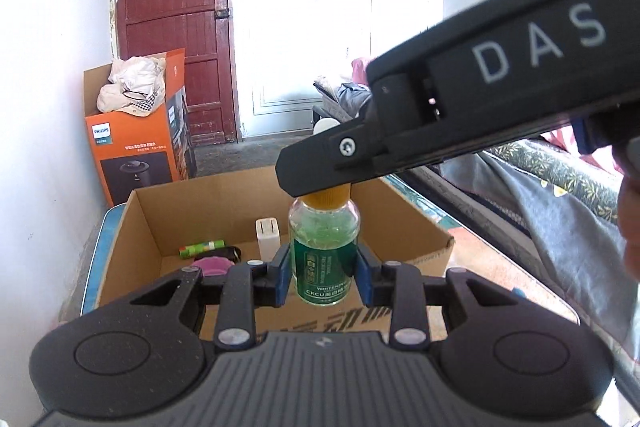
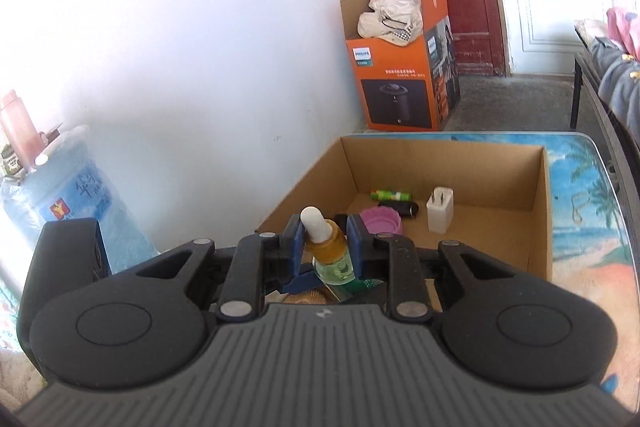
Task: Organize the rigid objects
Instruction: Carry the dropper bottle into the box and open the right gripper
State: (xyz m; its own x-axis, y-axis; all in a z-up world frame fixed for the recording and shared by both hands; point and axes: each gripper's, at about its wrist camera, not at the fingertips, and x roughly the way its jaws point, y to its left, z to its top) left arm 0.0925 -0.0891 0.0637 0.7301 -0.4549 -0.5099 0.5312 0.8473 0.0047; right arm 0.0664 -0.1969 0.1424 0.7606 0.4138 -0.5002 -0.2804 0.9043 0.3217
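The left gripper (image 1: 324,277) pinched the body of a green dropper bottle (image 1: 323,255), held upright above the near edge of the cardboard box (image 1: 404,223). The right gripper (image 2: 323,243) was clamped on its yellow cap (image 2: 325,241), the white bulb (image 2: 314,223) sticking up. Inside the box lay a white charger (image 2: 440,213), pink lid (image 2: 381,221), black item (image 2: 400,207) and green tube (image 2: 390,194). An orange carton (image 2: 400,79) stood far off by the wall.

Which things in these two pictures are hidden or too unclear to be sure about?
- Left wrist view: dropper bottle cap, covered by the right gripper.
- Right wrist view: bottle's lower half, behind the gripper's fingers.
- Both views: black item in the cardboard box, too small to identify.
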